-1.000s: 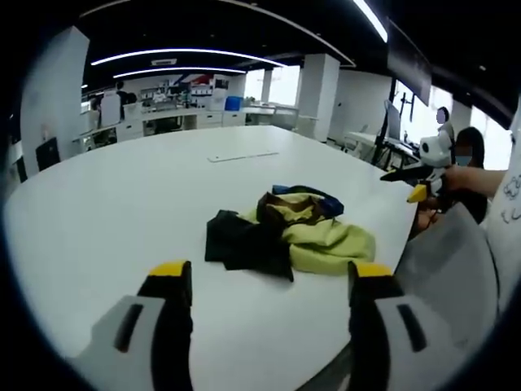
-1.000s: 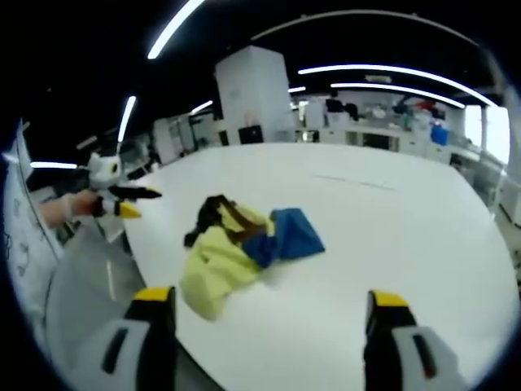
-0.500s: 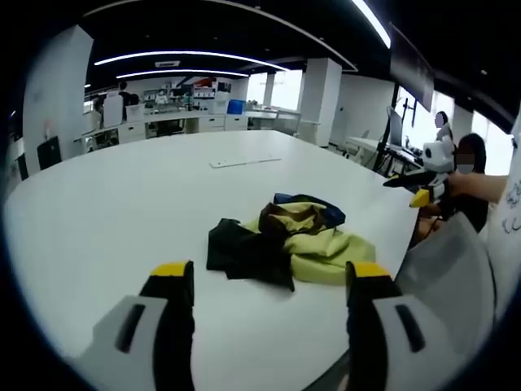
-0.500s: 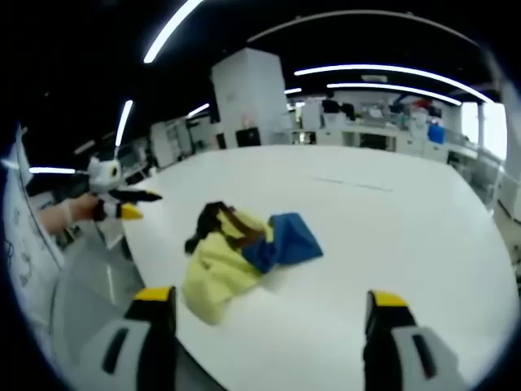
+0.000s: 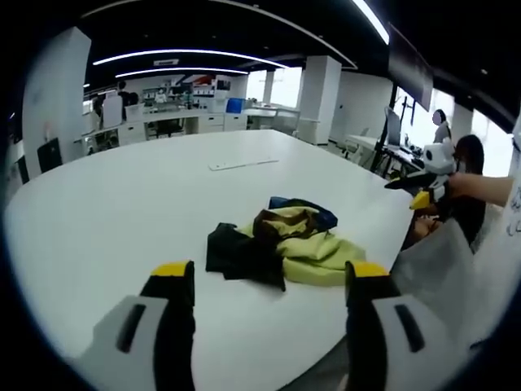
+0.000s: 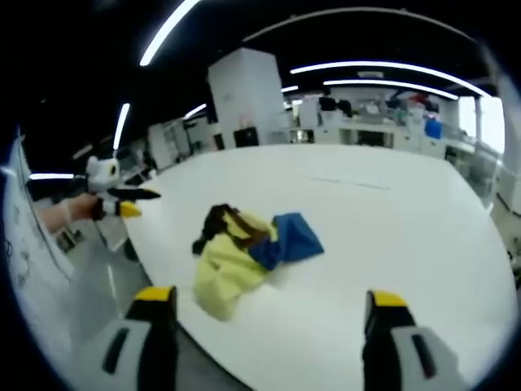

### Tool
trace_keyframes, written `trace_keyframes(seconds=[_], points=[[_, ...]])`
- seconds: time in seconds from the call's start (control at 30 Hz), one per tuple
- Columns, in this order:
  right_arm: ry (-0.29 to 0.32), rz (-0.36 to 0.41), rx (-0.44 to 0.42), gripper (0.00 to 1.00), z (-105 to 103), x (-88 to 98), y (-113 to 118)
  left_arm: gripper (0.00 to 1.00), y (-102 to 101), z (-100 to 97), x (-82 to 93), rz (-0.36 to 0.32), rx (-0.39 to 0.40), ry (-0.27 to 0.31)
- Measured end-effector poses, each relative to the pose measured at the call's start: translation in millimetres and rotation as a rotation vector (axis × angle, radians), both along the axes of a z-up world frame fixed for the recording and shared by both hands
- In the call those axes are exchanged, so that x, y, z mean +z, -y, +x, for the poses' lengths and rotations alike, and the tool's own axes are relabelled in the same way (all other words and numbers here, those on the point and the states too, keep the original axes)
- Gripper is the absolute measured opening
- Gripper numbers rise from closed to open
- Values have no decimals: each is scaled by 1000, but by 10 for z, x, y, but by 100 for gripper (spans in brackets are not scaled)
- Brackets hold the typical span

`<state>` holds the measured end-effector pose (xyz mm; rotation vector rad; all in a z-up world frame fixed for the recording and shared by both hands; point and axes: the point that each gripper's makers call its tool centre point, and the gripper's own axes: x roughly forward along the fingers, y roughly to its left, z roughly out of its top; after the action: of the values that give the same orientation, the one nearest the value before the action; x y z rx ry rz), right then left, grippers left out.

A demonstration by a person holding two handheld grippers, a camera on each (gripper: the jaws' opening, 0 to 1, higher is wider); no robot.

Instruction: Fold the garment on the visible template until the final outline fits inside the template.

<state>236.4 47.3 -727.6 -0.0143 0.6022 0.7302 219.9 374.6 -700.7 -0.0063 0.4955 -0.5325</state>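
Observation:
A crumpled garment point(image 5: 281, 243) in yellow-green, black, brown and blue lies in a heap on the white table point(image 5: 114, 204), close to its near edge. My left gripper point(image 5: 269, 270) hovers in front of the heap, open, with nothing between its yellow-tipped jaws. From the other side the garment point(image 6: 252, 251) shows its yellow part nearest and its blue part to the right. My right gripper point(image 6: 272, 296) is open and empty, short of the cloth. A hand holds each gripper off the table's edge: the right gripper point(image 5: 427, 175) and the left gripper point(image 6: 114, 201).
A thin pale strip point(image 5: 242, 163) lies flat on the table beyond the garment, also seen as the strip point(image 6: 354, 183). A person point(image 5: 468, 159) sits past the table's edge. White pillars point(image 6: 244, 98), desks and screens stand in the background. The table's edge point(image 6: 163, 261) runs near the heap.
Both views have shifted slightly with the hands. The garment lies as it did and both grippers stay open and clear of it.

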Motion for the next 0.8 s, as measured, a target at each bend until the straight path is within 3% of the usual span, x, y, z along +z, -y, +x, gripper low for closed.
trace_keyframes(seconds=[0.2,0.33,0.6,0.8], points=[[7,18,-16,96,38,158,-34,72,-85,5,127,1,8,13],[11,18,-9,96,93,166,-101,72,-149,14,144,-4,23,21],[19,13,14,95,174,86,-137,71,-135,78,84,-12,34,33],[25,7,19,95,243,-76,-120,69,-146,188,-77,-10,34,41]])
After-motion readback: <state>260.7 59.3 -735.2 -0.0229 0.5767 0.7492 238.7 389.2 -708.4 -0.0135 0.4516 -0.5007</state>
